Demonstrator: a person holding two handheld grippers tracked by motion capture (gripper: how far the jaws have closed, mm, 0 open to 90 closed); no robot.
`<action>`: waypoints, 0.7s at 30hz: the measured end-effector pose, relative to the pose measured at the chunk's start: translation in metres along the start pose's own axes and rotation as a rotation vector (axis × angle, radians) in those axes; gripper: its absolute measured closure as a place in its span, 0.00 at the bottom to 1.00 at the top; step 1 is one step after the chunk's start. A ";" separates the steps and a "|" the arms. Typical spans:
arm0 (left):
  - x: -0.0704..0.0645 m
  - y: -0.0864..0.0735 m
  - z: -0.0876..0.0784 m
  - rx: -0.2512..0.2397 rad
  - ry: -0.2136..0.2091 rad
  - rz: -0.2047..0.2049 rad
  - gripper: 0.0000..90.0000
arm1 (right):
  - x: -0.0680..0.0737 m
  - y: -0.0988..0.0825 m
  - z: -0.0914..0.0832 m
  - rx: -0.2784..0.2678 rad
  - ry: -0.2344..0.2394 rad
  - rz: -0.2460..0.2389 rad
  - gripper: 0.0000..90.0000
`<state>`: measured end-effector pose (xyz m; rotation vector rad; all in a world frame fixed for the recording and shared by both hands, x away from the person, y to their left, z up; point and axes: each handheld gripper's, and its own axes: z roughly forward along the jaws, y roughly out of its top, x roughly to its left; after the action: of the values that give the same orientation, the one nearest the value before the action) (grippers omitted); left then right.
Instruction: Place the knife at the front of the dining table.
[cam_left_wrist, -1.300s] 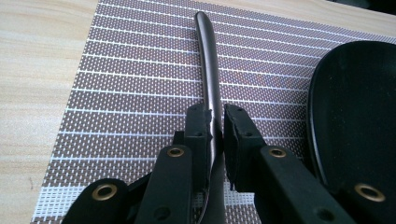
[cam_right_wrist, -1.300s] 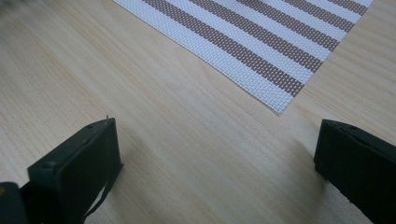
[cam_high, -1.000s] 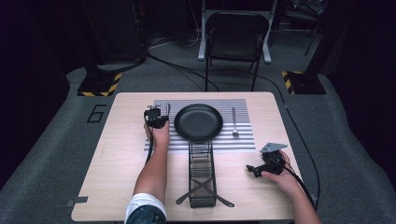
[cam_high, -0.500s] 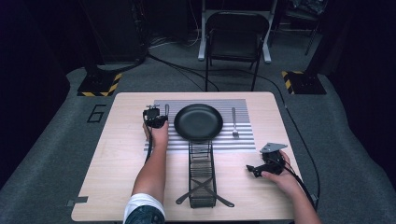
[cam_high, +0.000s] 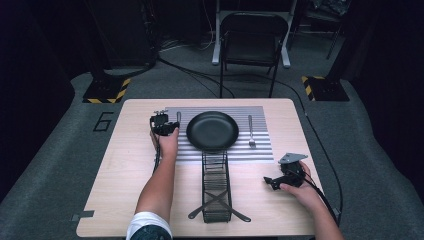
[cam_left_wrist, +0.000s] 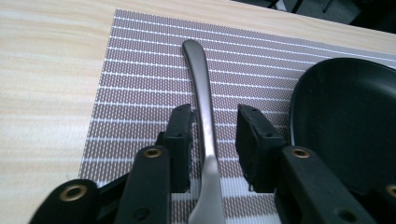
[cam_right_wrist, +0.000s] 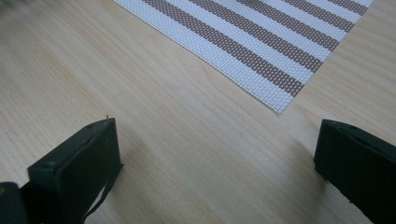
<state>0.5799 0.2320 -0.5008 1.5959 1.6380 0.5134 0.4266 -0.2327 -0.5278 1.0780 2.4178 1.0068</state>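
- Tables: one wooden table (cam_high: 125, 165).
- Placemats: one striped placemat (cam_high: 260, 150) on the table.
- Plates: one black plate (cam_high: 212, 131) on the placemat.
- Cutlery on the placemat: two pieces, one utensil (cam_left_wrist: 201, 88) left of the plate, of which the handle shows, and one fork (cam_high: 251, 131) right of it.
- Racks: one black wire rack (cam_high: 216, 187) on the table.
- Grippers: two, a left gripper (cam_high: 163, 124) and a right gripper (cam_high: 285, 176).
- Chairs: one folding chair (cam_high: 254, 30) behind the table.
- Hazard-striped floor plates: two, one (cam_high: 107, 90) on the left and one (cam_high: 320, 86) on the right.
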 end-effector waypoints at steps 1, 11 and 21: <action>-0.001 -0.001 -0.003 0.000 -0.005 -0.002 0.71 | 0.000 0.000 0.000 -0.001 0.000 -0.006 0.00; -0.003 -0.006 -0.041 0.013 -0.078 0.069 0.61 | -0.001 0.000 0.000 0.000 0.001 -0.012 0.00; 0.000 -0.018 -0.089 -0.002 -0.156 0.173 0.56 | 0.000 0.000 0.000 -0.001 0.000 -0.006 0.00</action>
<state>0.5011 0.2497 -0.4589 1.7403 1.3921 0.4660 0.4271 -0.2328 -0.5278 1.0700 2.4190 1.0060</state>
